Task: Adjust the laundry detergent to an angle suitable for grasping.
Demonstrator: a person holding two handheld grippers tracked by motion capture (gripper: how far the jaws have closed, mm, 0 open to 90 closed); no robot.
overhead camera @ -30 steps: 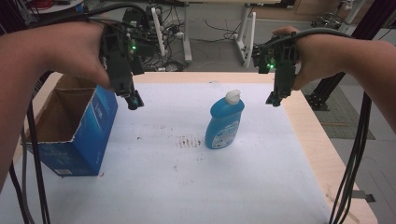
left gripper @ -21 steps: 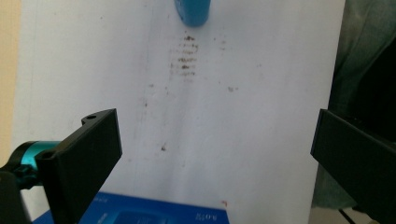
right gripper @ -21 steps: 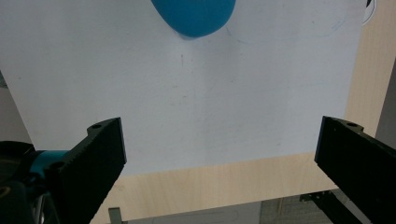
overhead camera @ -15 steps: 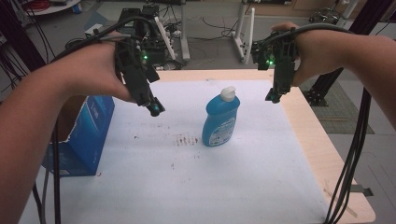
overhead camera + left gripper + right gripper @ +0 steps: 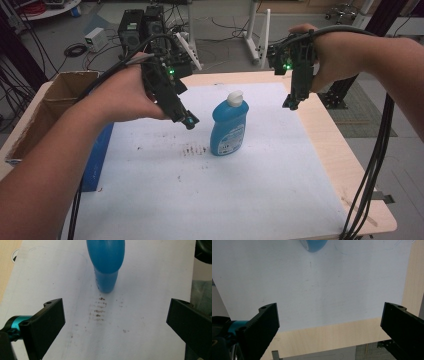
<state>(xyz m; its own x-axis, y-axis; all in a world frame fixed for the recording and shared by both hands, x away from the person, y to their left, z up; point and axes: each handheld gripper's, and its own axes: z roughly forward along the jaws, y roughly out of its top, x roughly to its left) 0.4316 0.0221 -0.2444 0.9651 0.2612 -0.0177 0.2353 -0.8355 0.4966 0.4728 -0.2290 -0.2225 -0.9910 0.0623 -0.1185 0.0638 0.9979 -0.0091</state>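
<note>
The left gripper [image 5: 189,121] hovers over the white sheet [image 5: 210,200], jaws spread wide and empty — the blue bottle [image 5: 229,127] stands upright just to its right, mid-table. Farther right, the right gripper [image 5: 291,103] hangs gaping too, well apart from the bottle.

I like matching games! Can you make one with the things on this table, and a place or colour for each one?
Things:
1. blue plastic bottle with a white cap
2. brown cardboard box with a blue side
3. left gripper
4. right gripper

Descriptions:
A. open-topped, at the table's left edge
B. open, in the air to the right of the bottle
C. standing upright mid-table
D. open, hanging just left of the bottle

Pairs: 1-C, 2-A, 3-D, 4-B
</note>
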